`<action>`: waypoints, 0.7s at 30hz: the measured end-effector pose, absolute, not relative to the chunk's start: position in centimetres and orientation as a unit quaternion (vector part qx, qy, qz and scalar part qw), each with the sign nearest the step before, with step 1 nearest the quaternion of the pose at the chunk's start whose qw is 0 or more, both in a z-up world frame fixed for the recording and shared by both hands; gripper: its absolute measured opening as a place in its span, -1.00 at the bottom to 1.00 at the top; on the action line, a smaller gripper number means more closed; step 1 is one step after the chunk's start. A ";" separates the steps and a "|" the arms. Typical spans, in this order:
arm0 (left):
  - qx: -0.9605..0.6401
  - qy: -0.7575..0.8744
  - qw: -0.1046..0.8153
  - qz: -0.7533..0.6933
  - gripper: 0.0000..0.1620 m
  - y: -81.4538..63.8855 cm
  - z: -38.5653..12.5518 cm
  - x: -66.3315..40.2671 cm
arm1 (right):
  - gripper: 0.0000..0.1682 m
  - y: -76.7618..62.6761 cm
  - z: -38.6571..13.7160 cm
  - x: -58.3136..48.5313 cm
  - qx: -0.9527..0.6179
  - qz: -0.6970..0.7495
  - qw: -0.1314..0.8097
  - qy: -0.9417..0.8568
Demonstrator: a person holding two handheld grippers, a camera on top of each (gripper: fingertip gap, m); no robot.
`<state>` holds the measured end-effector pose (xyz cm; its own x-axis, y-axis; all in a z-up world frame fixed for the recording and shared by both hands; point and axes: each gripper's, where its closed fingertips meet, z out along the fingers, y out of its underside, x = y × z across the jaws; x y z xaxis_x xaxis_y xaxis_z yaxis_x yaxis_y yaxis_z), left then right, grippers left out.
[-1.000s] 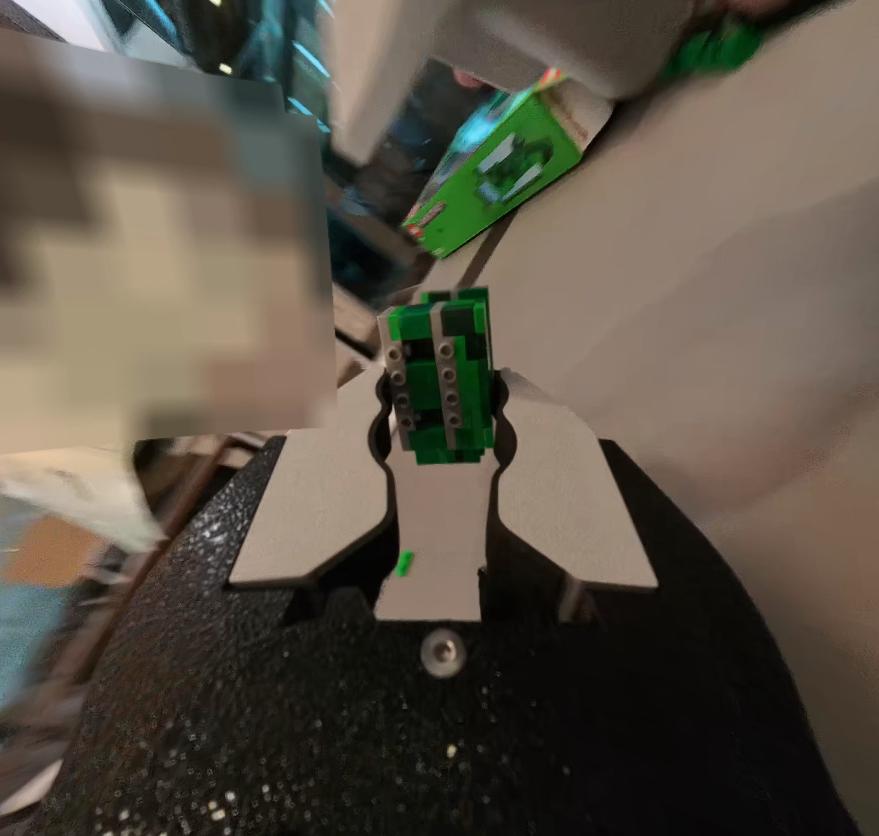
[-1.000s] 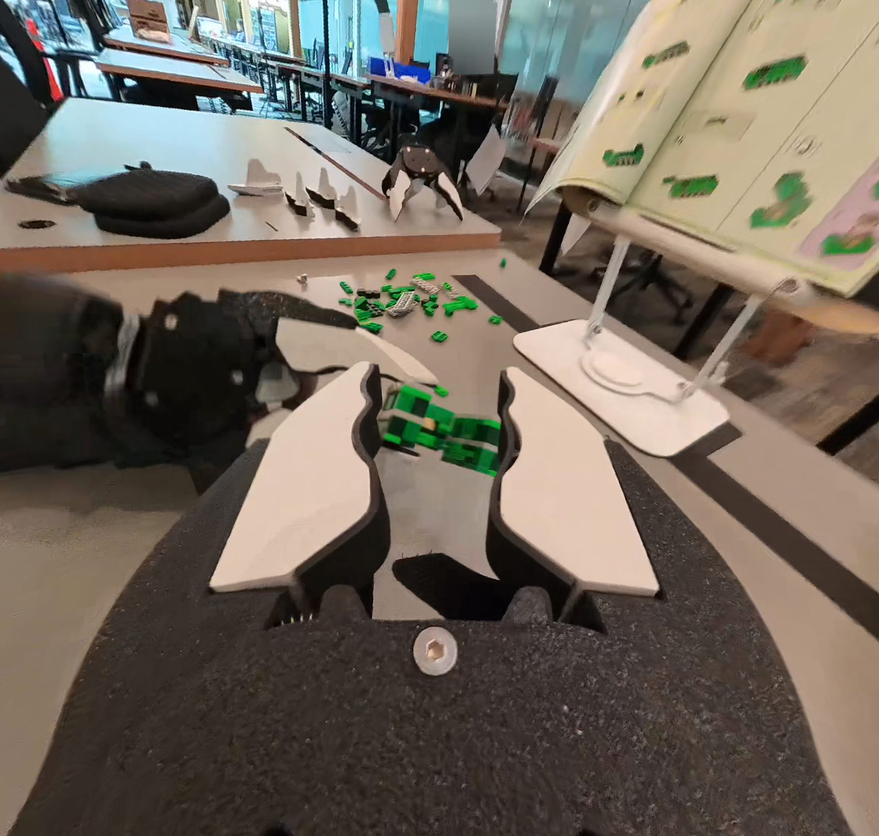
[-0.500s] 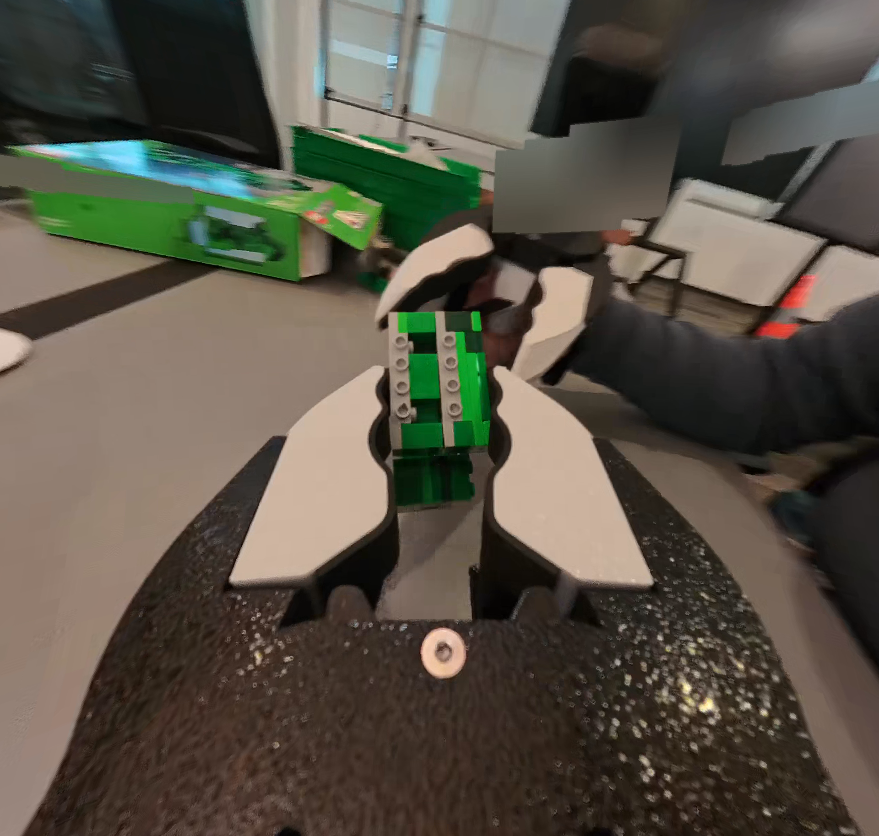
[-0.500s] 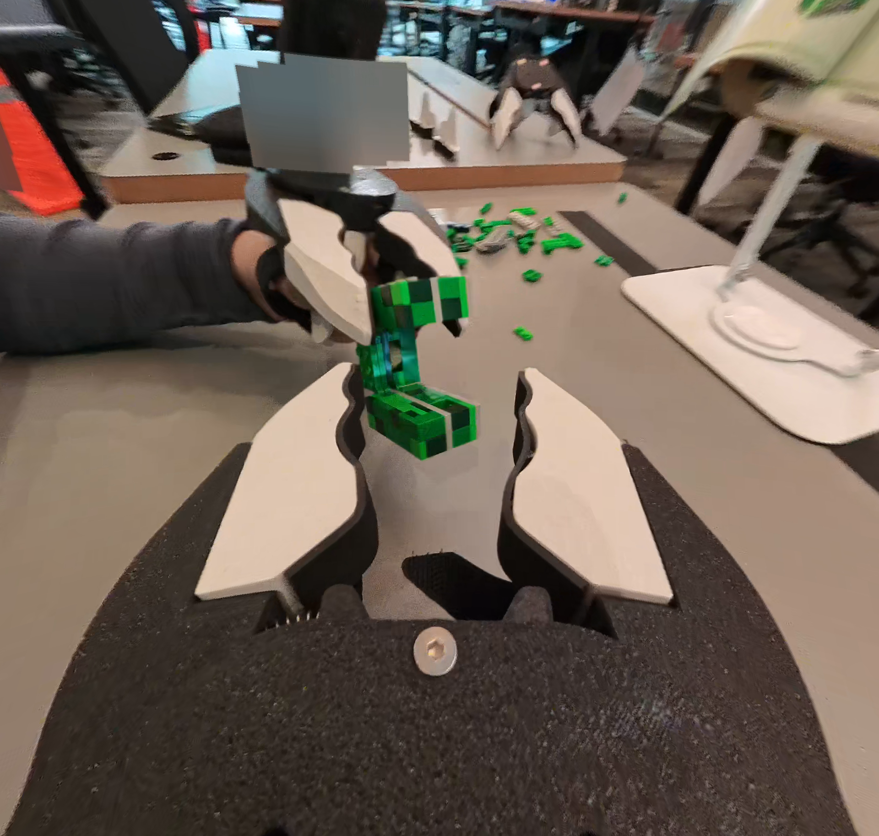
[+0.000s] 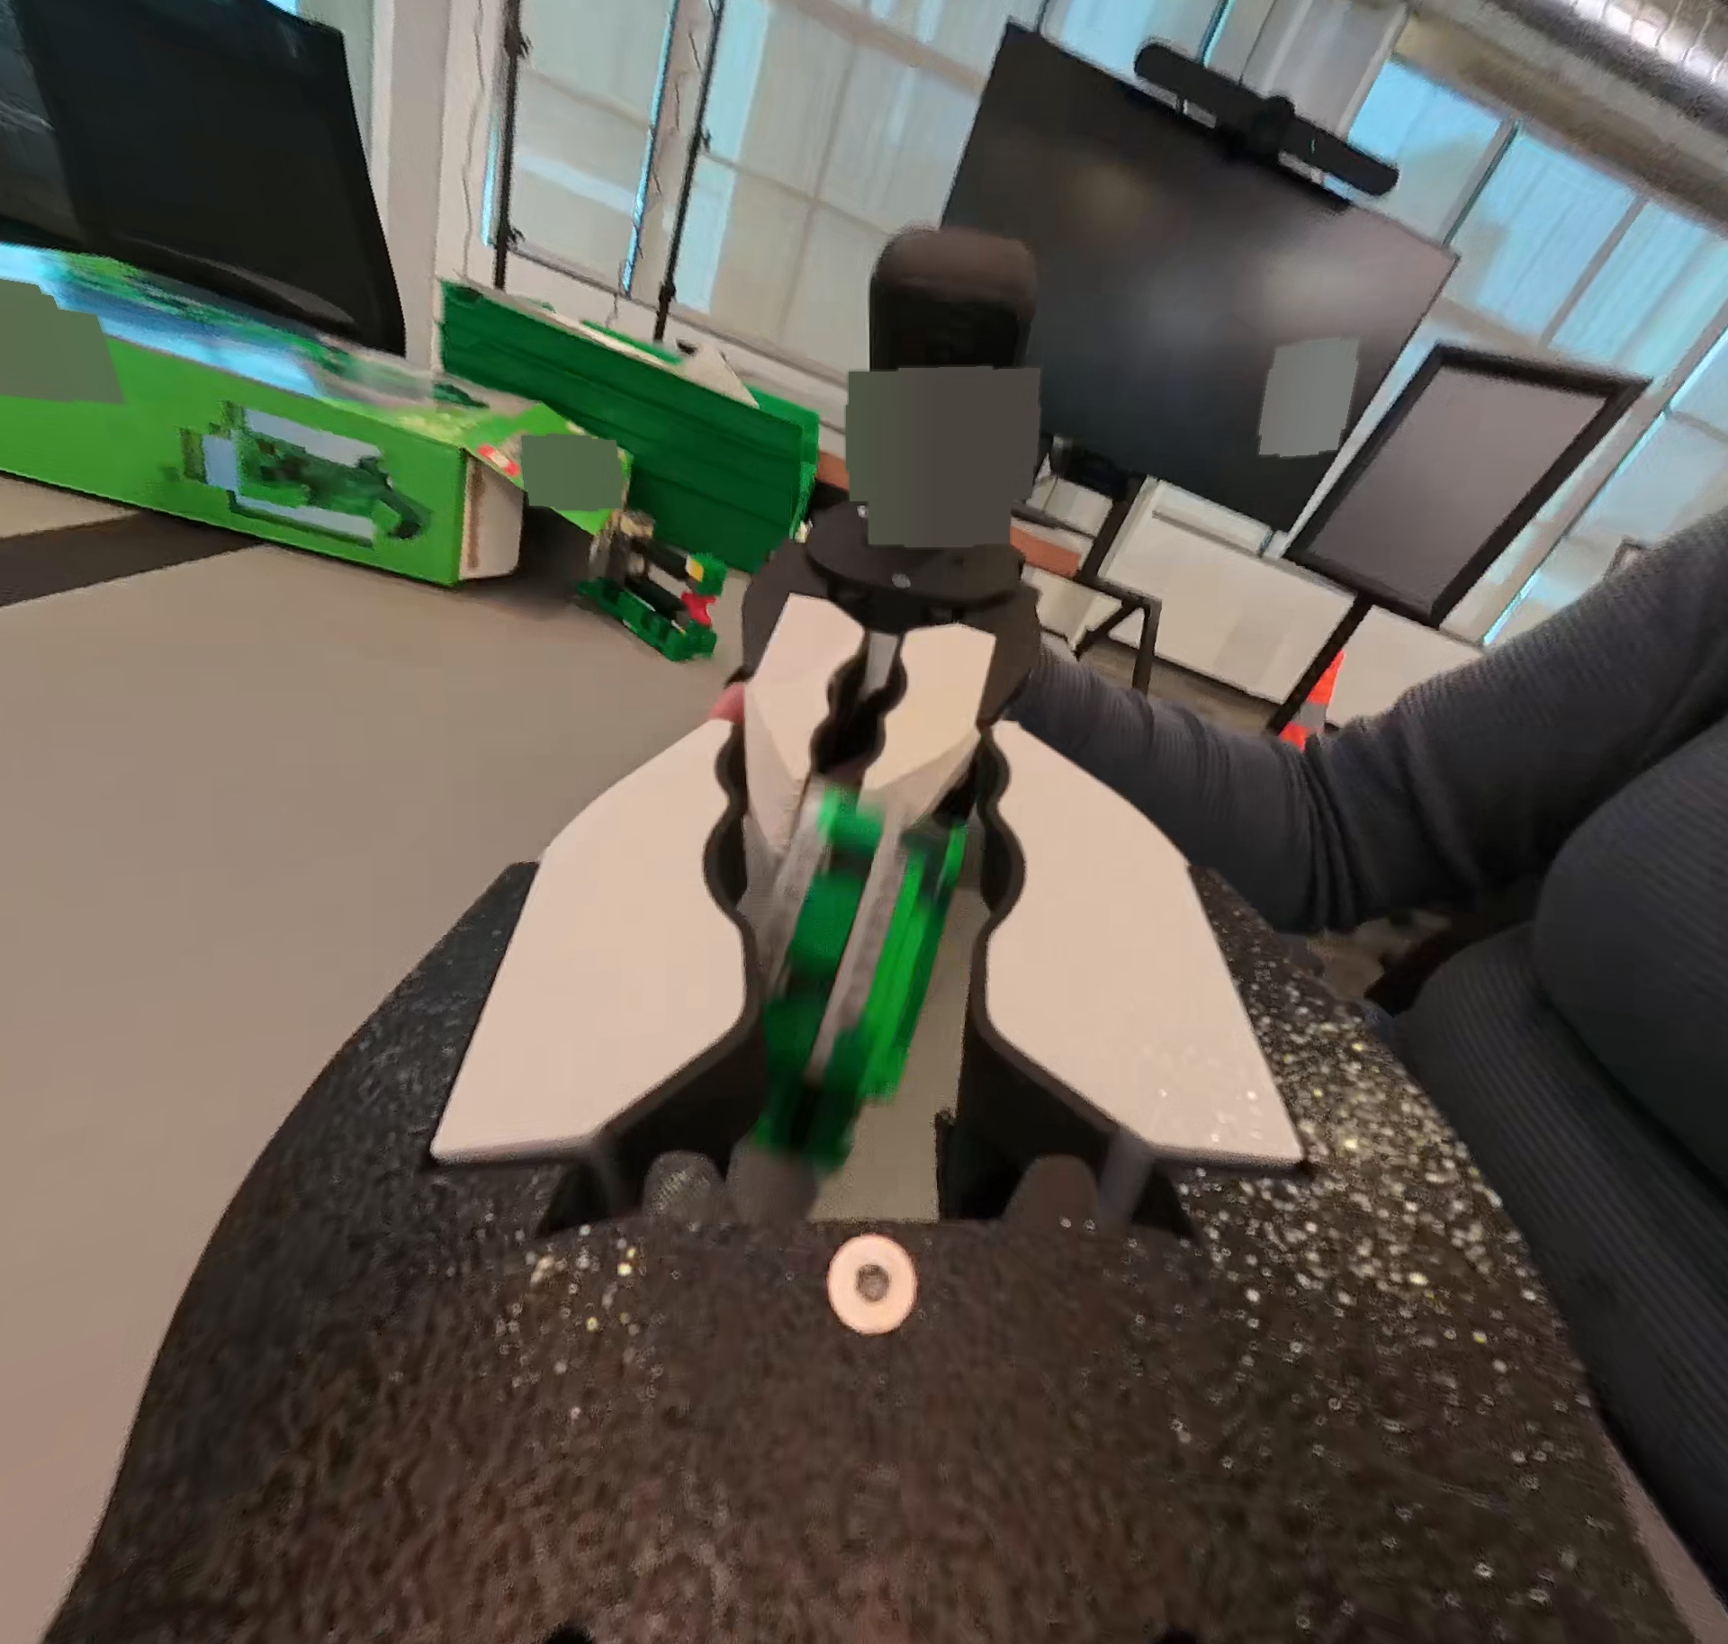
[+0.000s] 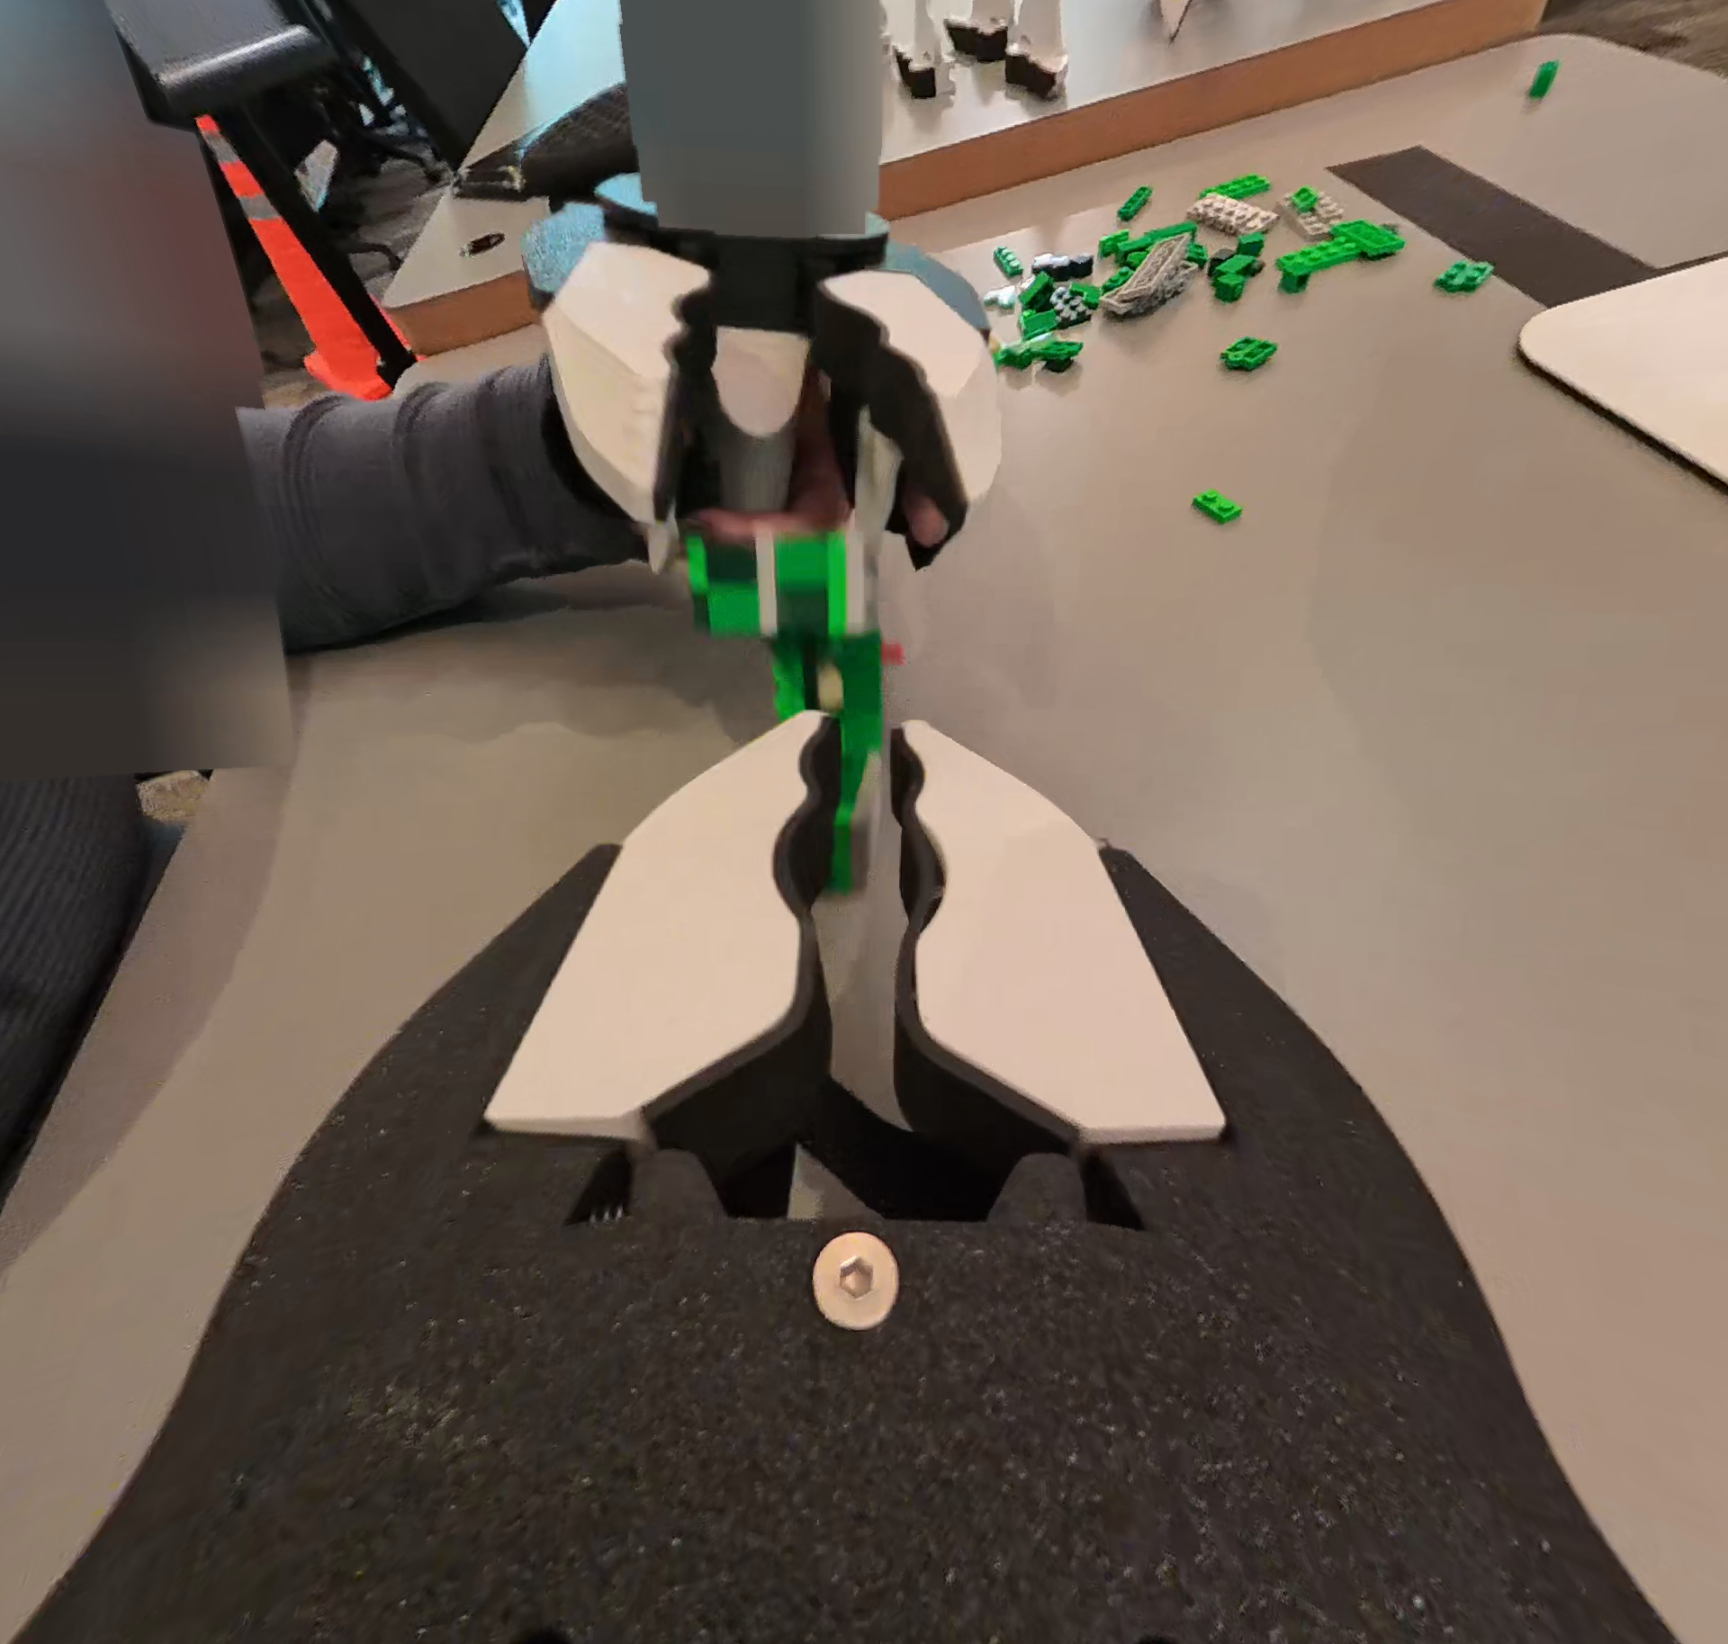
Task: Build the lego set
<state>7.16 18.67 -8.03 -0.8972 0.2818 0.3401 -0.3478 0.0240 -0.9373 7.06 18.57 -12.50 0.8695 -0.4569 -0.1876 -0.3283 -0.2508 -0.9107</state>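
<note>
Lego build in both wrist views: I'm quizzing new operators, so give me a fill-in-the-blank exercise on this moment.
The lego build is mostly ___ in colour.
The left gripper and the right gripper are ___ shut on it.
The loose bricks lie on the ___.
The traffic cone in the background is ___.
Missing words: green; both; table; orange.

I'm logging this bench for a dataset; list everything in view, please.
lego model: one, green and grey, midair between both grippers
loose bricks: many, green and grey, on the table
boxes: two, green, table's far side
small build: one, green, beside the boxes
stand base: one, white, table's edge
cone: at least one, orange, floor
screens: three, black, by windows
sleeves: two, dark grey, behind the grippers
left gripper: one, white fingers, shut on the model
right gripper: one, white fingers, shut on the model
</note>
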 end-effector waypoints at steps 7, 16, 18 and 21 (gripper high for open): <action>0.065 -0.656 0.183 0.729 -0.34 19.5 -7.3 9.5 | -0.65 17.5 -12.7 8.1 -0.778 -0.069 0.554 0.288; 0.119 -0.630 -0.004 0.767 -0.37 26.3 -5.5 13.7 | -0.25 21.7 -13.7 4.5 -0.804 -0.150 0.486 0.308; 0.140 -0.624 -0.061 0.767 -0.40 28.3 -5.6 14.8 | -0.20 22.2 -15.4 4.1 -0.823 -0.179 0.411 0.347; 0.168 -0.618 -0.146 0.754 -0.46 31.1 -6.3 16.0 | -0.23 24.2 -15.7 2.7 -0.823 -0.165 0.384 0.385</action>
<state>16.03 31.12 -6.31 -0.9008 -0.4282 0.0720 0.0133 -0.1930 -0.9811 2.75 24.20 -15.65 0.6486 -0.7607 -0.0247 -0.5072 -0.4078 -0.7593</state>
